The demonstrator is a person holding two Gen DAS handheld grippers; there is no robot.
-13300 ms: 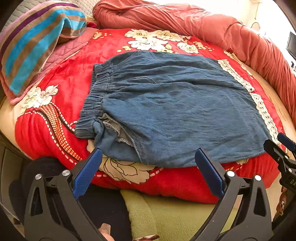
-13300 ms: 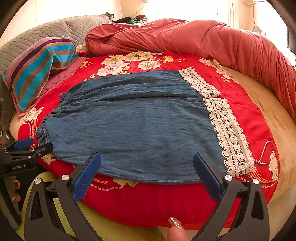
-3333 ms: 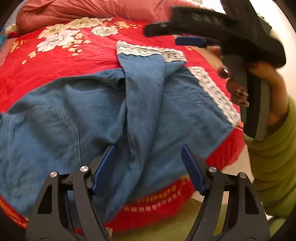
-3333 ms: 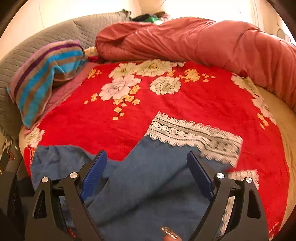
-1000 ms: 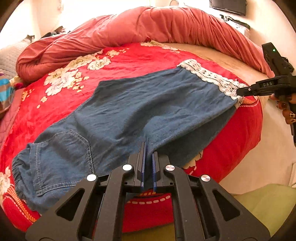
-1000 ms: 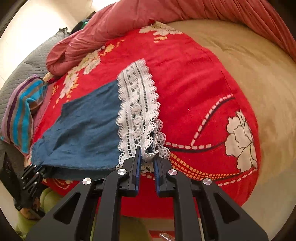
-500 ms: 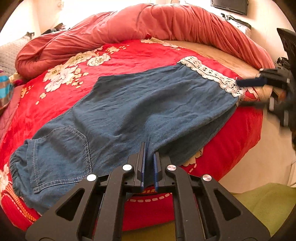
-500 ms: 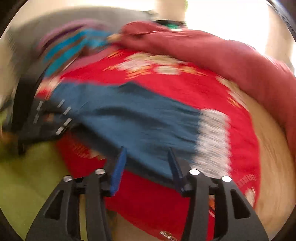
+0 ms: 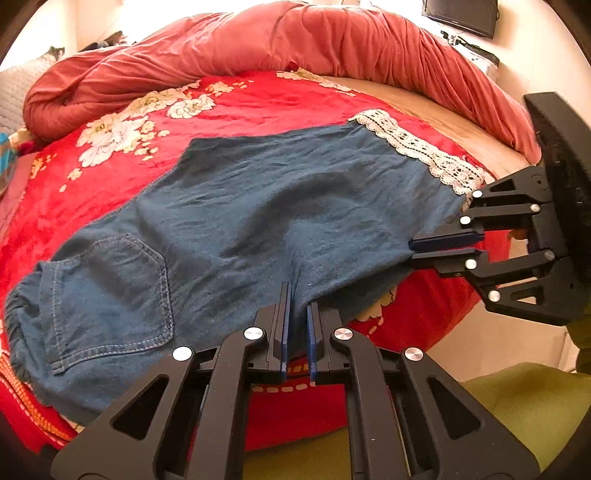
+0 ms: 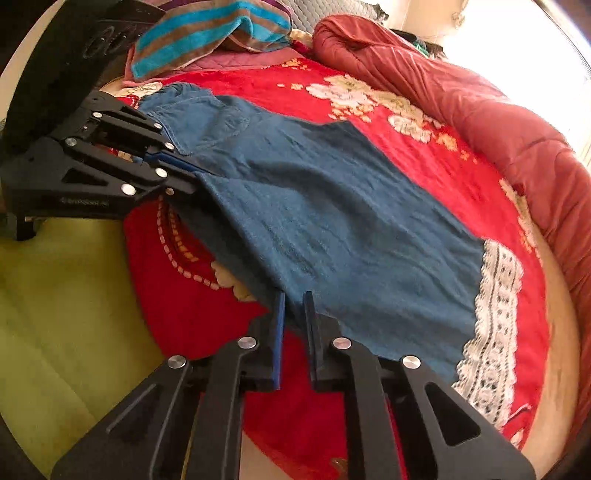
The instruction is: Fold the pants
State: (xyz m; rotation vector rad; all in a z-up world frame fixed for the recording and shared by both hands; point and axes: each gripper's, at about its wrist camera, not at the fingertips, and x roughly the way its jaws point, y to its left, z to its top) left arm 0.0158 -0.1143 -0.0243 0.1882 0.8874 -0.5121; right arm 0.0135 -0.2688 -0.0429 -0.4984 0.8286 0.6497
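Note:
Blue denim pants [image 9: 277,206] lie folded lengthwise across a red floral blanket [image 9: 221,107], back pocket [image 9: 110,295] up and white lace hem [image 9: 424,155] at the right. My left gripper [image 9: 297,295] is shut on the pants' near edge, about midway along. My right gripper [image 10: 291,299] is shut on the same near edge, closer to the lace hem [image 10: 495,302]. In the left wrist view the right gripper [image 9: 412,251] pinches the fabric from the right. In the right wrist view the left gripper [image 10: 192,181] holds the pants [image 10: 332,206] at the left.
A rolled salmon duvet [image 9: 295,40] curves round the bed's far side. A striped pillow [image 10: 210,33] lies near the waistband end. Bare beige mattress [image 9: 443,122] shows beyond the lace hem. The person's green clothing [image 10: 55,314] fills the foreground below the bed's edge.
My right gripper let go of the lace hem corner, opened, rolled and slid along the near edge toward the left gripper, then closed on the denim. The left gripper kept its grip and place.

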